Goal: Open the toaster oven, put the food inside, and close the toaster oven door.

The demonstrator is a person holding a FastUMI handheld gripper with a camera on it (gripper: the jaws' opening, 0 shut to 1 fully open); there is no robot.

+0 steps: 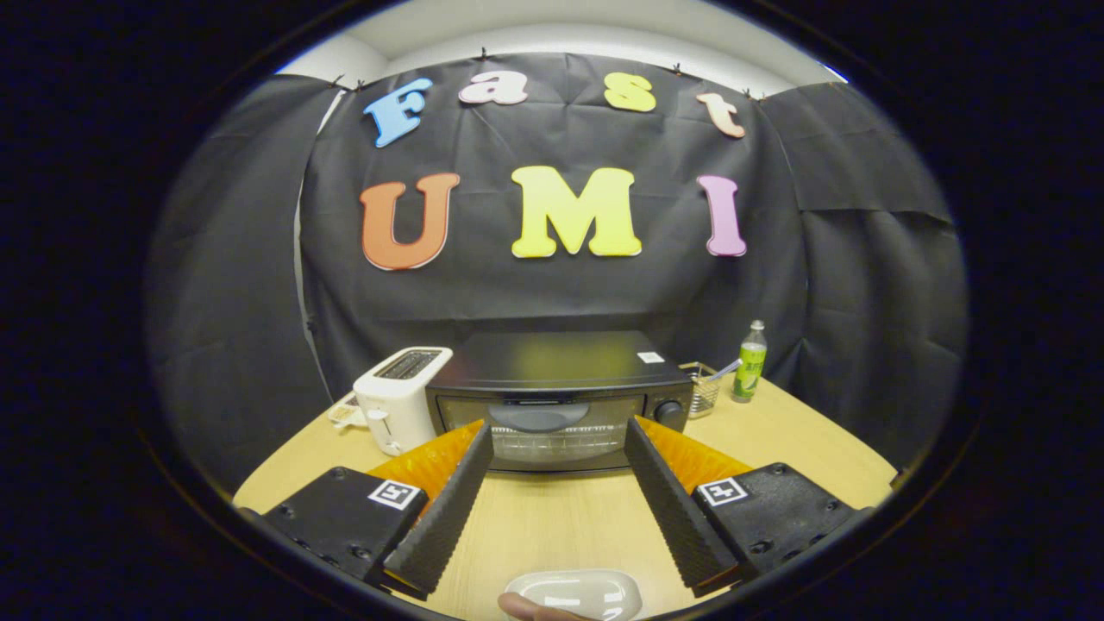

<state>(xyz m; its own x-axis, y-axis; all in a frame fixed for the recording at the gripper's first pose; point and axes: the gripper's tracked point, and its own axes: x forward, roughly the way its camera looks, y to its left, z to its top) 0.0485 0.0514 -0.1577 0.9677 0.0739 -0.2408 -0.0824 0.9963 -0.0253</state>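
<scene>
The gripper (559, 438) hangs above a light wooden table (811, 448) with its fingers spread wide apart and nothing held between them. Straight ahead, framed in the gap between the two fingertips, stands the black toaster oven (556, 388) — its glass door (552, 435) is closed, the handle (539, 417) running along the top of the door and a round knob (668, 411) at the door's right. The oven sits just beyond the fingertips, not touching them.

Down at the near end of the gap, close to the gripper's body, lies a pale, rounded dish (576, 593); whether food lies on it cannot be told. A fingertip (526, 609) of a person shows against the dish's near rim.

To the left of the oven, just beside it, is a white pop-up toaster (398, 398). To the oven's right stand a small wire-mesh holder (704, 390) and, a little farther off, a green-labelled bottle (749, 360) — both upright on the table.
</scene>
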